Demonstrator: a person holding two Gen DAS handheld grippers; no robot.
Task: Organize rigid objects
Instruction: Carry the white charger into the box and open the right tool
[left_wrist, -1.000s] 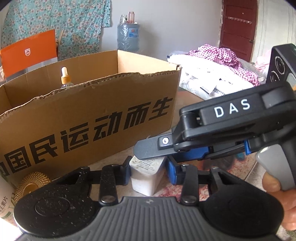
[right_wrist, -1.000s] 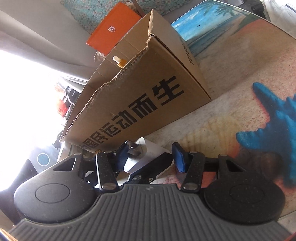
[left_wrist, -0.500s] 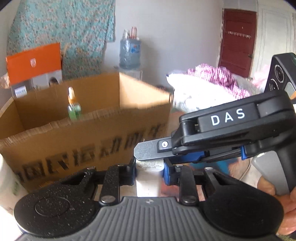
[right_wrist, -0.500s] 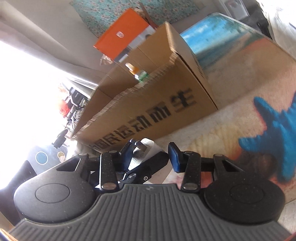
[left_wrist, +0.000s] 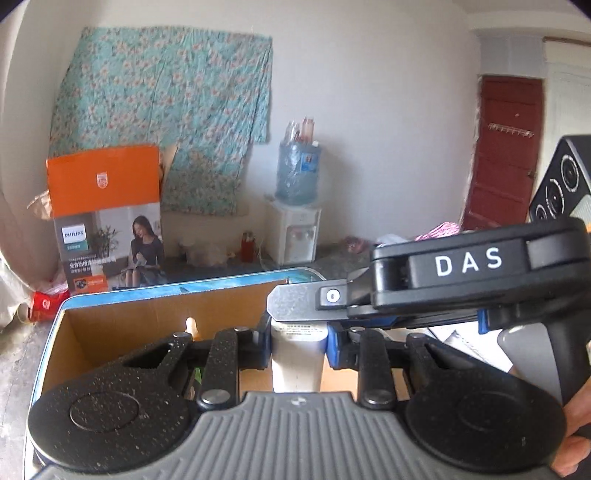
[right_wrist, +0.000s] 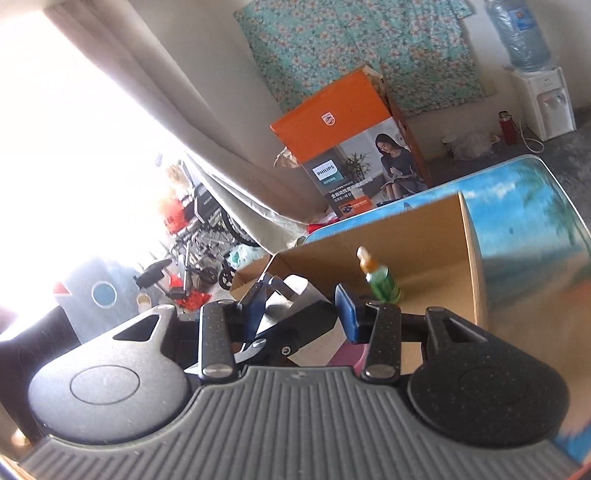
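Note:
My left gripper (left_wrist: 297, 347) is shut on a white bottle (left_wrist: 297, 360) and holds it above the open cardboard box (left_wrist: 122, 328). The right gripper's black body marked DAS (left_wrist: 469, 280) crosses the left wrist view just above the bottle. In the right wrist view my right gripper (right_wrist: 301, 308) is open, its blue pads apart, with the left gripper's metal finger and the white bottle (right_wrist: 295, 290) by its left pad. A green dropper bottle (right_wrist: 380, 278) stands upright inside the cardboard box (right_wrist: 436, 236); only its tip (left_wrist: 191, 325) shows in the left wrist view.
The box sits on a table with a beach-print top (right_wrist: 524, 221). An orange Philips carton (left_wrist: 107, 218) stands behind on the floor. A water dispenser (left_wrist: 297, 206) stands by the far wall. A wheelchair (right_wrist: 199, 240) is at the left.
Both grippers have risen from beside the box's printed front to above its rim, carrying the white bottle over the opening. The box's inside now shows.

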